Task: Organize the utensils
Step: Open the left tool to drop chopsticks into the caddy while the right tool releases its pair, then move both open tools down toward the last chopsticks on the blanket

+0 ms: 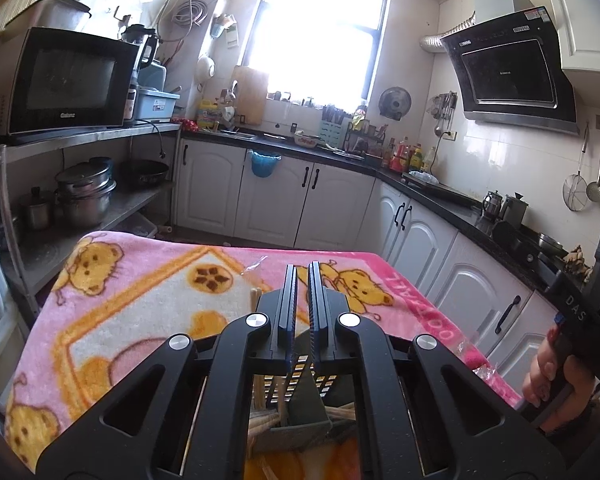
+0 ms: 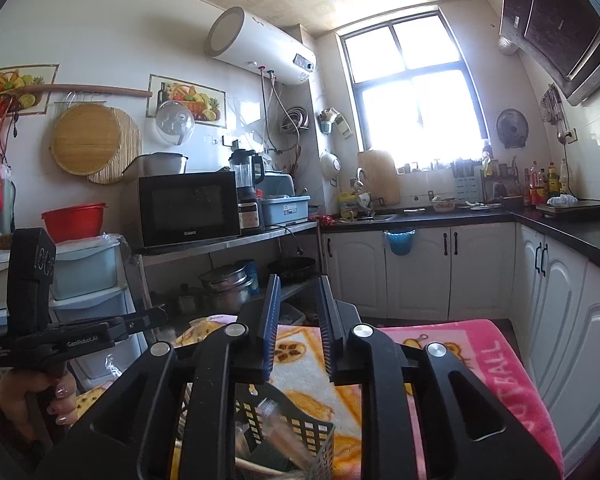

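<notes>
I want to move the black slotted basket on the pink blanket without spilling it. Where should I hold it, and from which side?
Grip the top rim of the black slotted basket, coming from above. It stands upright with its mouth open, utensils inside, so the thin wall fits between the fingers; a side grip might tip it.

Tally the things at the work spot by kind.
Grippers: 2 (left gripper, right gripper)
Basket: 1
Blanket: 1
Total: 4
Utensils inside the basket are too hidden to count.
</notes>
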Available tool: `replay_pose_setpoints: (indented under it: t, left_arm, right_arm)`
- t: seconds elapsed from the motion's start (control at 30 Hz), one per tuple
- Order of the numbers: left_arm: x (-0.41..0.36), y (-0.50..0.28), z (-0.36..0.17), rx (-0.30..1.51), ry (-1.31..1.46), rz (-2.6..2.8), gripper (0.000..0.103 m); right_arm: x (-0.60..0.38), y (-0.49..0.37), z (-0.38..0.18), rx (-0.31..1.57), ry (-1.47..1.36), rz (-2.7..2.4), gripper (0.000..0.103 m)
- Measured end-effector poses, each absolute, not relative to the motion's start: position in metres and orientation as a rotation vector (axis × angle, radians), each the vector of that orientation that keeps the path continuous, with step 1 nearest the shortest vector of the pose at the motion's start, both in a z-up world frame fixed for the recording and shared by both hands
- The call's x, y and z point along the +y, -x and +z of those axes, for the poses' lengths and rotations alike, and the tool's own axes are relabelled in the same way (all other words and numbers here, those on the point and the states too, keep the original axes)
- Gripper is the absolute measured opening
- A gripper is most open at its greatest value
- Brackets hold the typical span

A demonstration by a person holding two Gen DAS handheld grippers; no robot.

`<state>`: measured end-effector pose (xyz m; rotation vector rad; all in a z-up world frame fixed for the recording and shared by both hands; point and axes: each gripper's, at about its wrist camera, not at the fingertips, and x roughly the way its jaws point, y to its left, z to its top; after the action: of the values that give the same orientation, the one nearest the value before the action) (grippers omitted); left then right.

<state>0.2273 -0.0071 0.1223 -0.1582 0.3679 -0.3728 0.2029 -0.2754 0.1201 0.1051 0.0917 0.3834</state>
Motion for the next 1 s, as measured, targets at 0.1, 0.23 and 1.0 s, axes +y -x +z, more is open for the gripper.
replay_pose_setpoints:
  t: [0.1,0.23,1.0]
  left_arm:
    - [-0.005,-0.225,0.121,0.375,0.161,-0.375,0.004]
    - [-0.002,-0.219,0.121,0.384,0.168,-0.373,0.019]
    - [0.020,-0.157,0.106,0.466,0.212,-0.371,0.078]
  right_arm:
    - [-0.278,-0.198,0.118,0.110,-0.103,0.366,0.022]
    - [-0.282,-0.194,0.115,0.145,-0.106,0.341,0.025]
    - [-0.296,-0.173,0.067,0.434,-0.151,0.249,0.040]
